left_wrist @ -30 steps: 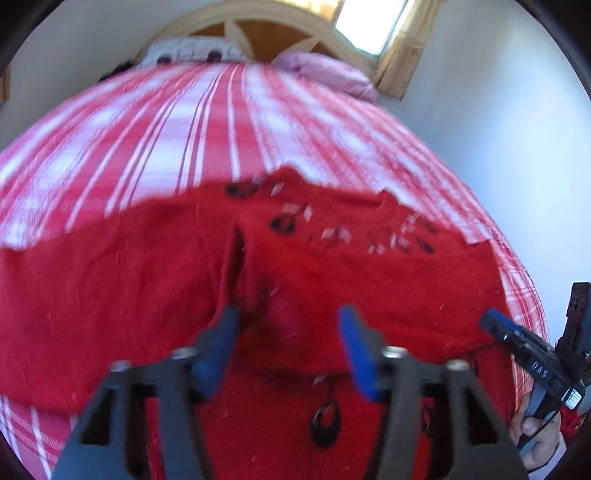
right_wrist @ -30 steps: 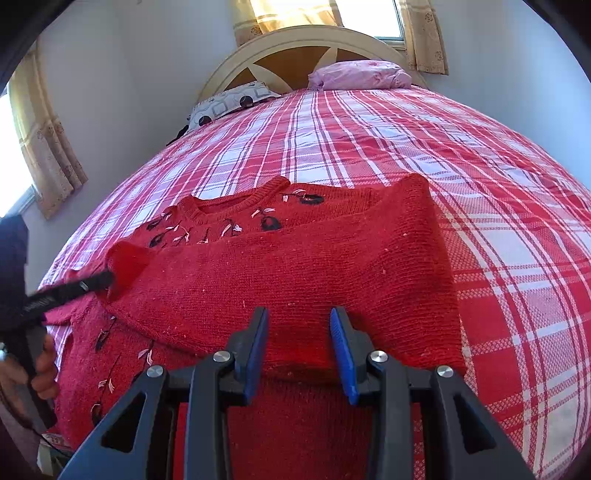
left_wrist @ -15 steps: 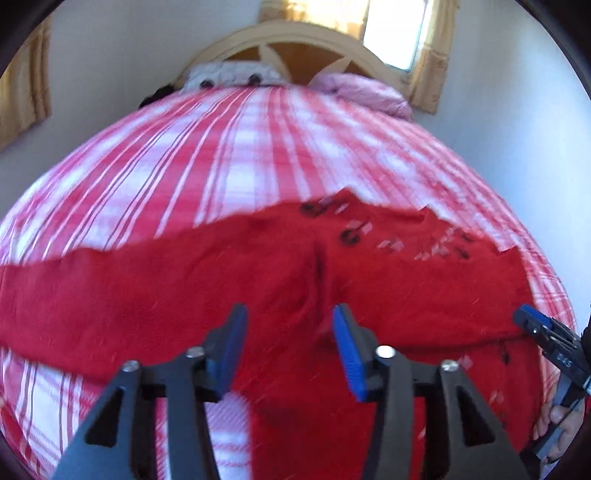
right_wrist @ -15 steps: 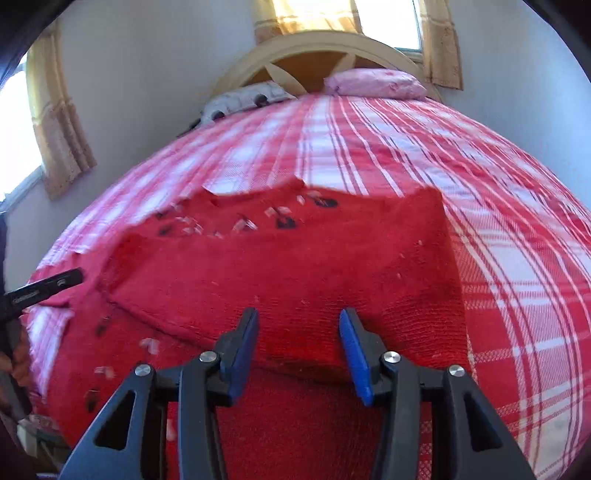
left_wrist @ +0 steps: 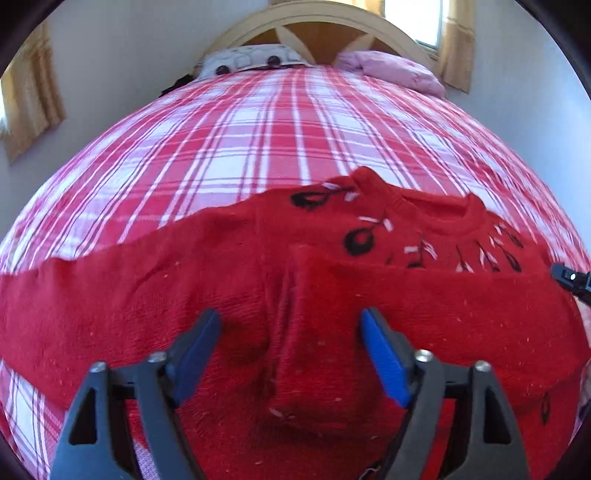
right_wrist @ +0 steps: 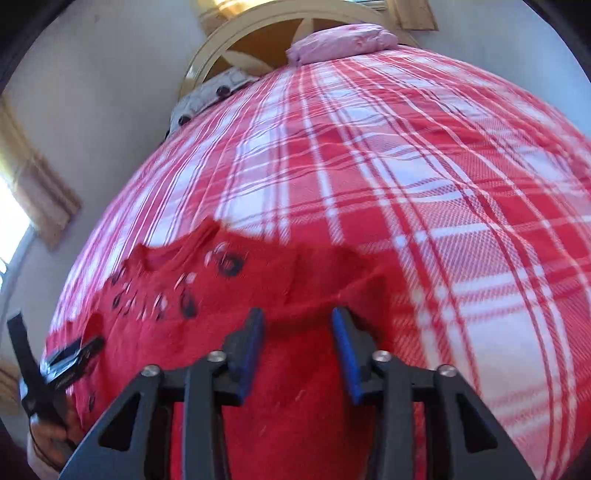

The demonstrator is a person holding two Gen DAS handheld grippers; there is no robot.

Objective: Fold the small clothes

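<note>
A red knit sweater (left_wrist: 229,288) with black and white embroidery near its collar lies flat on the plaid bed. One sleeve (left_wrist: 424,306) is folded across its chest. My left gripper (left_wrist: 291,332) hovers just above that sleeve's cuff end, its jaws wide and still opening, nothing pinched. In the right wrist view the sweater (right_wrist: 280,398) is blurred. My right gripper (right_wrist: 297,332) is over its right-hand edge, jaws closing, red knit lying between the pads without being pressed. The other gripper shows at each view's side: right gripper (left_wrist: 570,277), left gripper (right_wrist: 70,358).
The red and white plaid bedspread (left_wrist: 258,147) stretches far beyond the sweater. A pink pillow (right_wrist: 340,42) and a patterned pillow (left_wrist: 251,61) lie at the wooden headboard (left_wrist: 321,22). A hand (right_wrist: 48,435) holds the left gripper. Walls and curtained windows flank the bed.
The left gripper's jaws have spread much wider over the folded sleeve. The right gripper has slid to the sweater's right edge, and its jaws now stand narrower.
</note>
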